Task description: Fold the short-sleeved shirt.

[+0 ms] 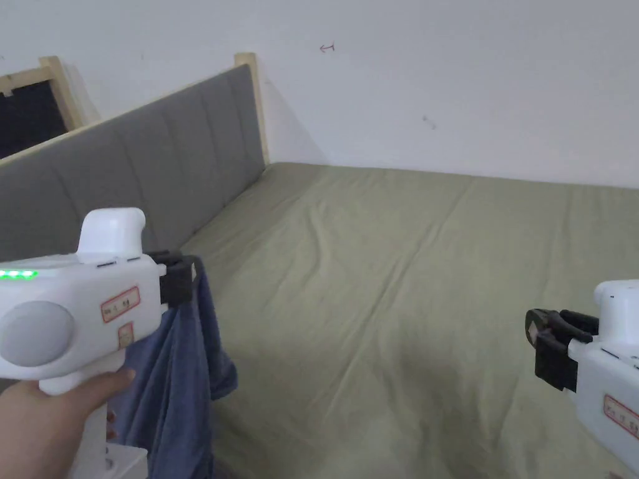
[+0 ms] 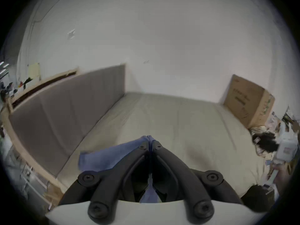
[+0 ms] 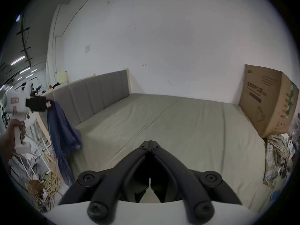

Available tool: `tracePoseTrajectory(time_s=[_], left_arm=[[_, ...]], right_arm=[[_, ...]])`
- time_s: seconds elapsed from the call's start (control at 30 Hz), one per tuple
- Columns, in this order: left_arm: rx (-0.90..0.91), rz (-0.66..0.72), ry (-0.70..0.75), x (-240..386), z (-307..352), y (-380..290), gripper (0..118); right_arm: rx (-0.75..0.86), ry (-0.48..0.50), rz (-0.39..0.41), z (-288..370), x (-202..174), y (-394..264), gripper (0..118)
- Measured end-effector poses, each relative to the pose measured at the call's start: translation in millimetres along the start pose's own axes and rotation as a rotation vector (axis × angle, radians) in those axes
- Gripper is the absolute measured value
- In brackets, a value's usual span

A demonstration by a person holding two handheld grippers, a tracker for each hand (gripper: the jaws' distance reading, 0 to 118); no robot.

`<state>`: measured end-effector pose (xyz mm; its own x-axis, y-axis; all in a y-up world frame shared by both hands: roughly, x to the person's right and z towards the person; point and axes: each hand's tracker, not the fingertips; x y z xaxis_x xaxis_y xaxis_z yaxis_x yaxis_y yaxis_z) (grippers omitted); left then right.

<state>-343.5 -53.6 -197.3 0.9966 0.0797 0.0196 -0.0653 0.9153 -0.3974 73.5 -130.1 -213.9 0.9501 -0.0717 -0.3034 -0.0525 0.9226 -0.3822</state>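
A blue short-sleeved shirt (image 1: 178, 368) hangs bunched from my left gripper (image 1: 195, 274), held in the air at the left edge of the bed. In the left gripper view the jaws meet with blue cloth (image 2: 110, 155) pinched between them at the left gripper (image 2: 150, 141). The right gripper view has the shirt (image 3: 60, 127) dangling from the left gripper (image 3: 48, 104) at far left. My right gripper (image 1: 536, 330) hovers over the right side of the bed; the right gripper (image 3: 150, 143) has its jaws together with nothing between them.
An olive-green sheet covers the bed (image 1: 405, 299), with a grey padded headboard (image 1: 143, 174) on its left and a white wall behind. A large cardboard box (image 3: 267, 98) stands at the bed's right end, with a plaid cloth (image 3: 276, 157) below it. Cables and clutter (image 3: 42, 183) lie on the floor at left.
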Motion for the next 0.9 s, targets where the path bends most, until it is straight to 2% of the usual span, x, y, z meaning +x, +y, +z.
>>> tracePoseTrajectory(time_s=[0.23, 0.33, 0.53, 0.6, 0.7, 0.83, 0.9], left_arm=[[0.093, -0.02, -0.319, 117, -5, 59, 1], [0.076, -0.087, -0.449, 180, -16, 67, 1], [-0.045, -0.103, -0.706, 287, -49, 52, 1], [-0.121, -0.114, -0.765, 318, -70, 37, 1], [-0.319, -0.139, -0.732, 356, -113, 5, 1], [-0.769, -0.083, -0.674, 382, -187, -61, 3], [-0.856, -0.05, -0.659, 381, -203, -97, 13]], right_arm=[[0.091, -0.135, -0.046, 62, 56, 12, 1], [0.122, -0.194, -0.075, 90, 81, 13, 1], [0.143, -0.307, -0.123, 130, 123, 1, 1], [0.143, -0.338, -0.139, 139, 134, -4, 1], [0.131, -0.366, -0.162, 145, 148, -13, 1], [0.102, -0.382, -0.197, 144, 161, -28, 1], [0.082, -0.382, -0.207, 140, 164, -35, 1]])
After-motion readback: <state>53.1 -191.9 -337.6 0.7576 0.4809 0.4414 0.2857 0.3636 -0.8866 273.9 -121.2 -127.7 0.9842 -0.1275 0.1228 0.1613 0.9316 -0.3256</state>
